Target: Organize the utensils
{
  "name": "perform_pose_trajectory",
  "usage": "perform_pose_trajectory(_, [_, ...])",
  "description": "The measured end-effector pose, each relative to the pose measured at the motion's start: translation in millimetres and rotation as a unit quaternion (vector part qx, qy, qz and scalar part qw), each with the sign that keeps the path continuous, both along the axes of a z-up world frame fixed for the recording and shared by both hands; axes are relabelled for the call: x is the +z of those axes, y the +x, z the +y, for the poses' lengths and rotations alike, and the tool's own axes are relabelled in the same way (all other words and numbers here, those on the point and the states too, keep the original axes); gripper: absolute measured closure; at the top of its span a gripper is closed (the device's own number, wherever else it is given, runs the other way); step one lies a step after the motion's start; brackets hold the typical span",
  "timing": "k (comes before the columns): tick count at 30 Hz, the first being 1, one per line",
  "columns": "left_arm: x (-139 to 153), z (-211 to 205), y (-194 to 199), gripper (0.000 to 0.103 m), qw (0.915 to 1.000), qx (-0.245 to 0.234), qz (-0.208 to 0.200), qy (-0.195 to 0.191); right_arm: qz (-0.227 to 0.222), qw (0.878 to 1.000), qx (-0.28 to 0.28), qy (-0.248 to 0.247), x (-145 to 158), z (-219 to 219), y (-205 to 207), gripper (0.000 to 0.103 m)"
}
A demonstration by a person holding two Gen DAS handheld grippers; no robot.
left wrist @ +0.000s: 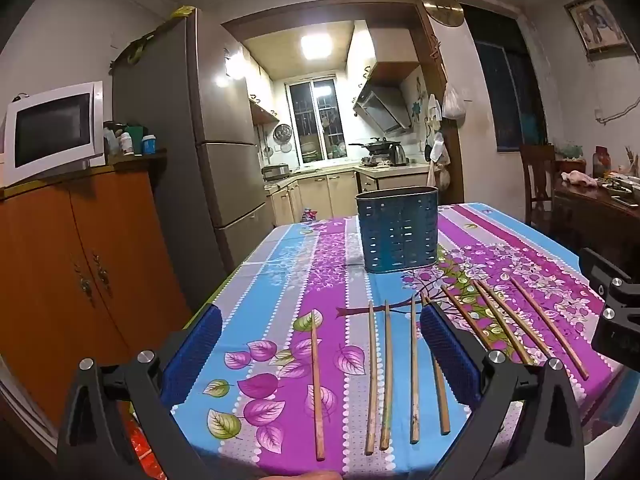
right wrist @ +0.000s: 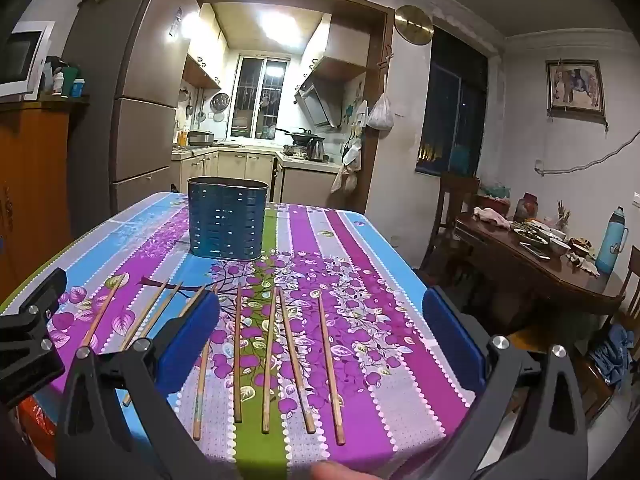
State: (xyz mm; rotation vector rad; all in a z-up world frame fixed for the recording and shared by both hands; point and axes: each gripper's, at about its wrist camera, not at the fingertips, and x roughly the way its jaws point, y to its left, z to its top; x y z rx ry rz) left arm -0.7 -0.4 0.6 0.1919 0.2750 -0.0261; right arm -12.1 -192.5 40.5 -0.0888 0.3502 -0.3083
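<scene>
Several wooden chopsticks point(left wrist: 373, 376) lie side by side on the flowered tablecloth point(left wrist: 280, 280), pointing away from me; they also show in the right wrist view point(right wrist: 268, 356). A blue perforated utensil holder point(left wrist: 397, 229) stands upright behind them, also in the right wrist view point(right wrist: 227, 218). My left gripper point(left wrist: 320, 352) is open and empty, hovering over the left chopsticks. My right gripper point(right wrist: 320, 340) is open and empty over the right chopsticks. The right gripper's body shows at the left view's right edge point(left wrist: 616, 312).
An orange cabinet point(left wrist: 80, 272) with a microwave point(left wrist: 52, 132) stands left of the table, then a fridge point(left wrist: 192, 140). A wooden dining table point(right wrist: 552, 264) with dishes and a chair stands to the right. The kitchen lies beyond.
</scene>
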Motion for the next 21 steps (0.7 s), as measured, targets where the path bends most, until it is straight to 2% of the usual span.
perform_pose_trajectory(12, [1.8,7.9,2.5,0.004,0.9998,0.002,0.015,-0.014,0.006,1.000,0.001,0.006,2.2,-2.4,-4.8,0.005])
perform_pose_trajectory(13, [1.6,8.0,-0.4,0.004,0.9999,0.012,0.009,-0.003,0.007,1.000,0.002,0.005,2.6,-2.9,-5.3,0.005])
perform_pose_trajectory(21, [-3.2,6.8,3.7,0.004,0.9997,0.016,0.019,-0.002,0.012,1.000,0.005,0.001,-2.9,2.8,-1.6,0.005])
